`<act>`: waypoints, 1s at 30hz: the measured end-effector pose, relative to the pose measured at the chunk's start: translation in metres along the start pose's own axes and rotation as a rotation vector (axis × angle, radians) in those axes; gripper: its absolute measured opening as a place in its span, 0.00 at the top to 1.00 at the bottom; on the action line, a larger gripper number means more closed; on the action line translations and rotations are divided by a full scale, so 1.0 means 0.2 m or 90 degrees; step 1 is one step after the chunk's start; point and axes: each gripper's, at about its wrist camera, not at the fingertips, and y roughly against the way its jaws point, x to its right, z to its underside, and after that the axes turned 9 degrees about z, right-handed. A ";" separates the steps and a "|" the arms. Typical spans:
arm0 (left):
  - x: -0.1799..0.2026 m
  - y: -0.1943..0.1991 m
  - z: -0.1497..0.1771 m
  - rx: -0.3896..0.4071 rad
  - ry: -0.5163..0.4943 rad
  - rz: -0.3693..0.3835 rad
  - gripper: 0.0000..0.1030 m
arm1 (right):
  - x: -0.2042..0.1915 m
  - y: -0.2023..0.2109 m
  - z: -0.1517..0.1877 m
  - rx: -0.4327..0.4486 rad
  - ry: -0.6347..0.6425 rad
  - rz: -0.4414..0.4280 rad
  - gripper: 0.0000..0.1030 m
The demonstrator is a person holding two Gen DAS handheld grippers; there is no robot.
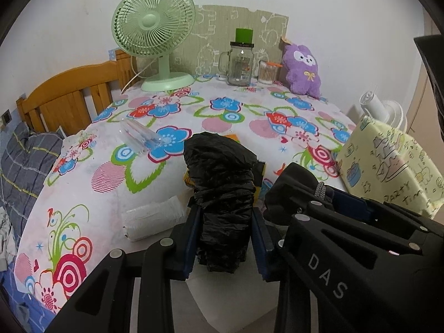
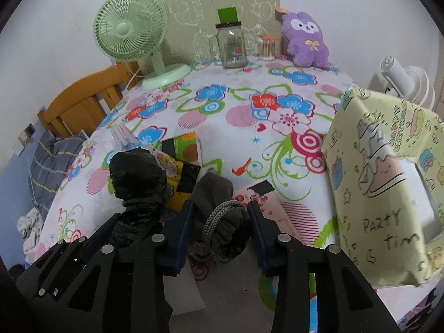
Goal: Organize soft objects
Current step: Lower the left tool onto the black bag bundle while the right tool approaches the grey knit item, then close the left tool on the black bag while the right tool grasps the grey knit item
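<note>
Two packets (image 2: pixel 180 163) behind bundles; yellow box (image 2: pixel 388 194) right, fan (image 2: pixel 130 27) far.

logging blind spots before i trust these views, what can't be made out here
- Left wrist view: the black plastic bundle hides most of the colourful packets behind it.
- Right wrist view: the underside of the dark cloth bundle is hidden by the right gripper fingers.
- Both views: the label on the glass jar is too small to read.
- Right wrist view: the yellow patterned box is cut off near the right edge, and its inside does not show.
</note>
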 end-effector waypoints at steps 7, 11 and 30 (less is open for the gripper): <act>0.05 0.10 -0.05 0.029 -0.007 0.001 0.66 | 0.02 0.12 -0.04 0.035 -0.001 -0.002 0.60; 0.07 0.15 -0.07 0.042 -0.009 0.003 0.66 | 0.03 0.20 -0.05 0.052 -0.001 -0.002 0.60; 0.17 0.37 -0.20 0.102 -0.032 0.008 0.66 | 0.08 0.51 -0.15 0.134 0.007 0.001 0.60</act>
